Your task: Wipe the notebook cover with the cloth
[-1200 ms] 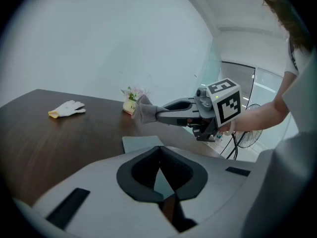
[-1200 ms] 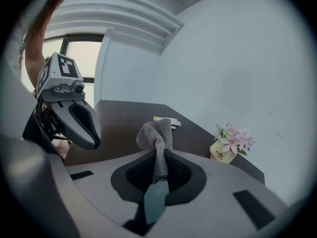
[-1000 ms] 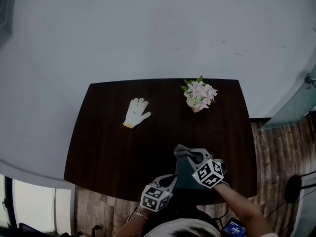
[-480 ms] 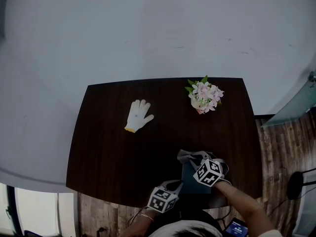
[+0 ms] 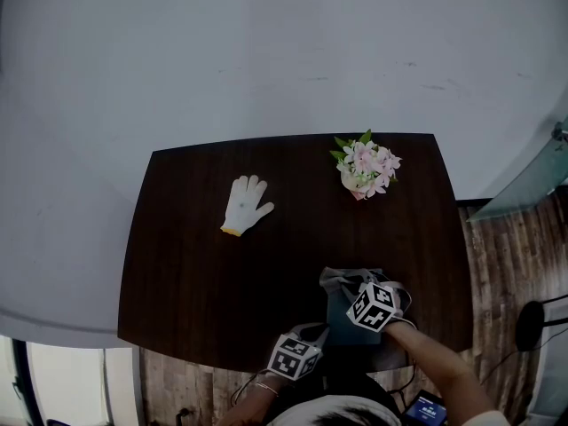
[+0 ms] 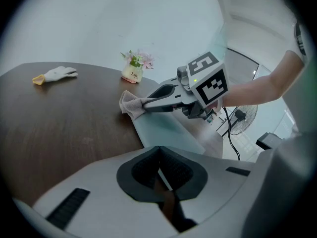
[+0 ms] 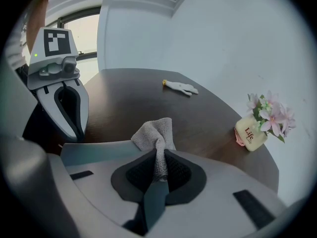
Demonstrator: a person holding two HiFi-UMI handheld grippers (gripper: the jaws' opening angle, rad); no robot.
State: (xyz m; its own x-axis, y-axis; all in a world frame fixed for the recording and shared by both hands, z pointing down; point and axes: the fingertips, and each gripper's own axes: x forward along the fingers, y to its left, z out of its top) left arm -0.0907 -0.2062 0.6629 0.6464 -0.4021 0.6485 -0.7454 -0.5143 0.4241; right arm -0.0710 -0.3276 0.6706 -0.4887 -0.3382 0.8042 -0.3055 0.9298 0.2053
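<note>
Head view: at the lower centre of the frame, hard against the near edge of the dark tabletop (image 5: 222, 282), lies the notebook (image 5: 342, 325), its grey-teal cover up. My right tongs (image 5: 349, 284) press a bunched grey cloth (image 5: 335, 279) onto its far end. My left tongs (image 5: 318, 332) meet its near left corner. A white glove (image 5: 246, 204) at the upper left and a pot of flowers (image 5: 366, 167) at the upper right stand well apart from the work. The notebook's long axis seems to run from me toward the far wall, tilted a little, with the short end nearest me, though my tongs cover part of it.

Left gripper view: my left tongs are closed narrow, and the thin pale edge between them looks like the notebook's near corner. The cover stretches up the frame to the cloth at its far end.

Right gripper view: my right tongs are clamped on a fold of the cloth, which spills forward onto the cover at the centre of the frame.

My judgement is that the wipe is under way at the far end. To do it well, I should keep the left pinch firm so the notebook cannot slide off the edge. I should also lay more of the cloth flat and draw it along the long axis in overlapping strokes with even pressure.
</note>
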